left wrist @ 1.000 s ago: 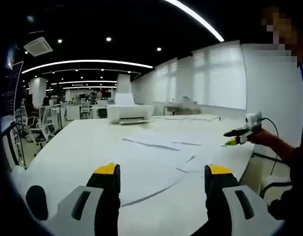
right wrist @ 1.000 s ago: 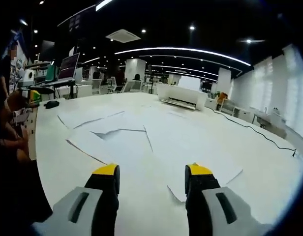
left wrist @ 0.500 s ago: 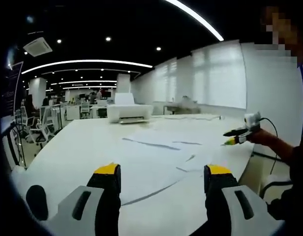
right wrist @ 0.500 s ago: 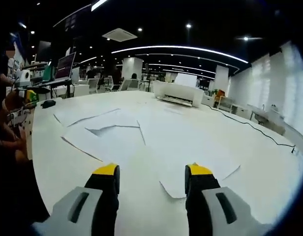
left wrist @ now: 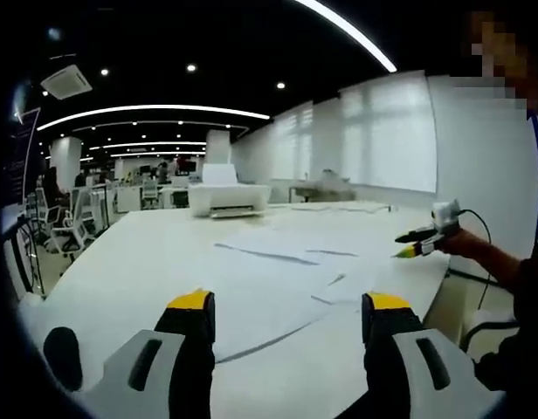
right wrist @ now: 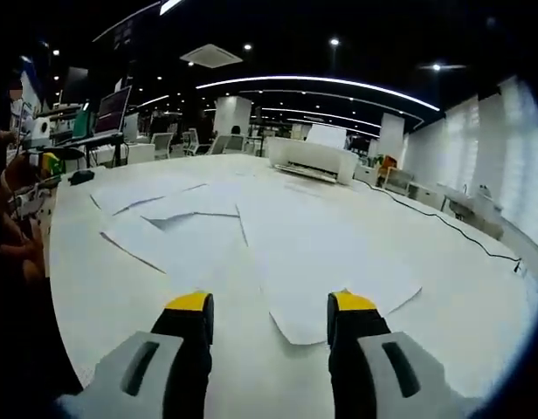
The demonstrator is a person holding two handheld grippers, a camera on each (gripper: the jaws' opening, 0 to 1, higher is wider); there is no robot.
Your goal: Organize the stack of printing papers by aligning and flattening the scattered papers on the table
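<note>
Several sheets of paper point(right wrist: 251, 244) are lying spread over the white table point(right wrist: 461, 323), overlapping each other at different angles, so no stack is formed yet; this is probably why both tools are being held low and pointed at them. In the right gripper view, the right gripper point(right wrist: 267, 316) is being held just above the table with its jaws apart and nothing between them, and the near corner of one sheet point(right wrist: 339, 279) is lying close in front of the right jaw. It cannot be told whether the jaw is touching that corner. In the left gripper view, the left gripper point(left wrist: 286, 314) is also being held wide open and empty, above the near edge of the papers point(left wrist: 278, 279). The right gripper point(left wrist: 419, 243) is being seen there at the far right side, in a person's hand, over the table edge.

A printer point(right wrist: 308, 160) is standing at the far end of the table, well apart from the sheets, and a cable point(right wrist: 444, 229) is running across the table beside them. The aligning step is judged as not yet begun.
</note>
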